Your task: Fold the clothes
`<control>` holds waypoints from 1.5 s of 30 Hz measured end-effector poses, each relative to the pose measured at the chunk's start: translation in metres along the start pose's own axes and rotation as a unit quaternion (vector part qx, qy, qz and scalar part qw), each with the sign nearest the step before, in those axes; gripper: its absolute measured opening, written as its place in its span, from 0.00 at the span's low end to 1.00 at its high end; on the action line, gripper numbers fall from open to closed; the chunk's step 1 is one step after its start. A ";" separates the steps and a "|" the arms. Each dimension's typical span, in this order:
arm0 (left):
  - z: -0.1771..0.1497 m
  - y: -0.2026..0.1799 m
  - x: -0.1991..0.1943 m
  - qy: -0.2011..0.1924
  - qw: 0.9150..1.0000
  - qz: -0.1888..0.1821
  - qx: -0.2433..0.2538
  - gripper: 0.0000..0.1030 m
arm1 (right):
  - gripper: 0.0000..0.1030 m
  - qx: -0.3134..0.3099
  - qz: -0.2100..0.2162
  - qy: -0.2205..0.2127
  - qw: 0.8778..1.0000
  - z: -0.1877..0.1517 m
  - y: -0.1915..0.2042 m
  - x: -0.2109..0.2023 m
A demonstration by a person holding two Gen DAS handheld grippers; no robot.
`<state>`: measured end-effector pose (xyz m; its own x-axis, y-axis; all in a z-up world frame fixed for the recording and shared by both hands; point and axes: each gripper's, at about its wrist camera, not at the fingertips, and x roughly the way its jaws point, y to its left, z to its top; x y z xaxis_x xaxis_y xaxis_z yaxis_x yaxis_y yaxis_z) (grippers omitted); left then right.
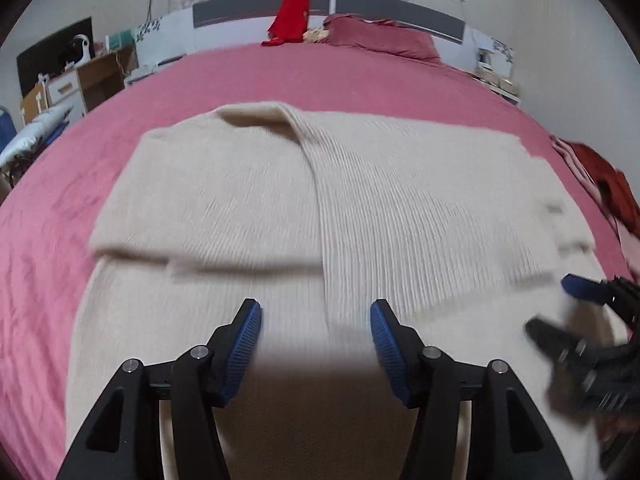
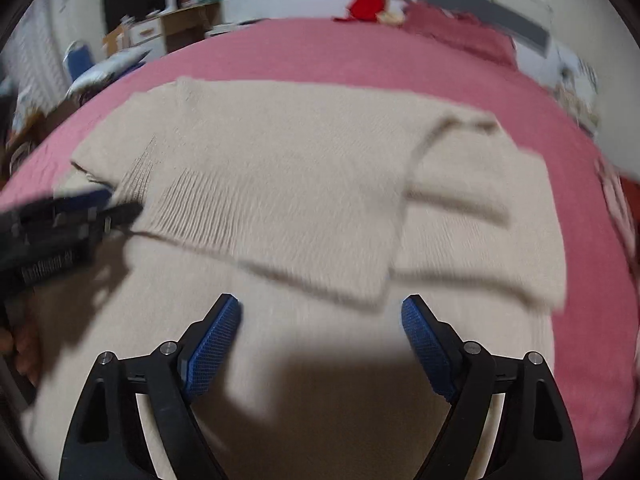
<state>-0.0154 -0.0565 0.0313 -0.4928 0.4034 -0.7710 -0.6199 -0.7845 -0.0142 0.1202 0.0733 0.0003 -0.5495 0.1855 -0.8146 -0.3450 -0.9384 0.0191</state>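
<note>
A cream ribbed knit sweater (image 1: 248,192) lies spread on the pink bed, with both sleeves folded in across its body. In the right wrist view the same sweater (image 2: 280,176) shows one folded panel lying over the other. My left gripper (image 1: 316,312) hovers open just above the near part of the sweater, nothing between its blue pads. My right gripper (image 2: 321,308) is also open and empty above the sweater's near edge. Each gripper shows blurred in the other's view: the right gripper (image 1: 576,300) at the right edge, the left gripper (image 2: 104,204) at the left edge.
The pink bedsheet (image 1: 280,76) surrounds the sweater. A red garment (image 1: 294,12) hangs on the headboard beside a dark pink pillow (image 1: 384,36). More red clothing (image 1: 600,176) lies at the bed's right edge. A desk with drawers (image 1: 76,84) stands left of the bed.
</note>
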 end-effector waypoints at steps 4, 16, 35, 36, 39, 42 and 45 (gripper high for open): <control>-0.053 -0.010 -0.038 -0.015 0.999 0.022 0.023 0.57 | 0.82 0.065 0.003 -0.009 0.998 -0.043 -0.017 -0.029; -0.108 0.047 -0.117 -0.014 0.998 0.049 -0.030 0.58 | 0.83 0.054 -0.023 -0.070 0.996 -0.119 0.005 -0.076; -0.130 0.151 -0.112 0.110 0.977 -0.088 -0.162 0.63 | 0.83 0.366 0.144 -0.009 0.919 -0.181 -0.129 -0.124; -0.131 0.146 -0.112 0.111 0.979 -0.082 -0.150 0.64 | 0.83 0.389 0.156 -0.005 0.908 -0.185 -0.140 -0.128; -0.134 0.135 -0.114 0.114 0.984 -0.070 -0.119 0.68 | 0.83 0.404 0.189 -0.004 0.895 -0.194 -0.152 -0.130; -0.136 0.131 -0.116 0.118 0.984 -0.075 -0.109 0.70 | 0.83 0.336 0.199 0.025 0.920 -0.189 -0.134 -0.125; -0.140 0.130 -0.119 0.123 0.982 -0.092 -0.111 0.70 | 0.83 0.267 0.218 0.050 0.937 -0.185 -0.110 -0.121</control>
<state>0.0479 -0.2725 0.0326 -0.2065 0.4429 -0.8725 -0.5234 -0.8034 -0.2839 0.3653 0.1007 -0.0102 -0.6620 -0.2352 -0.7117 -0.4504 -0.6342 0.6285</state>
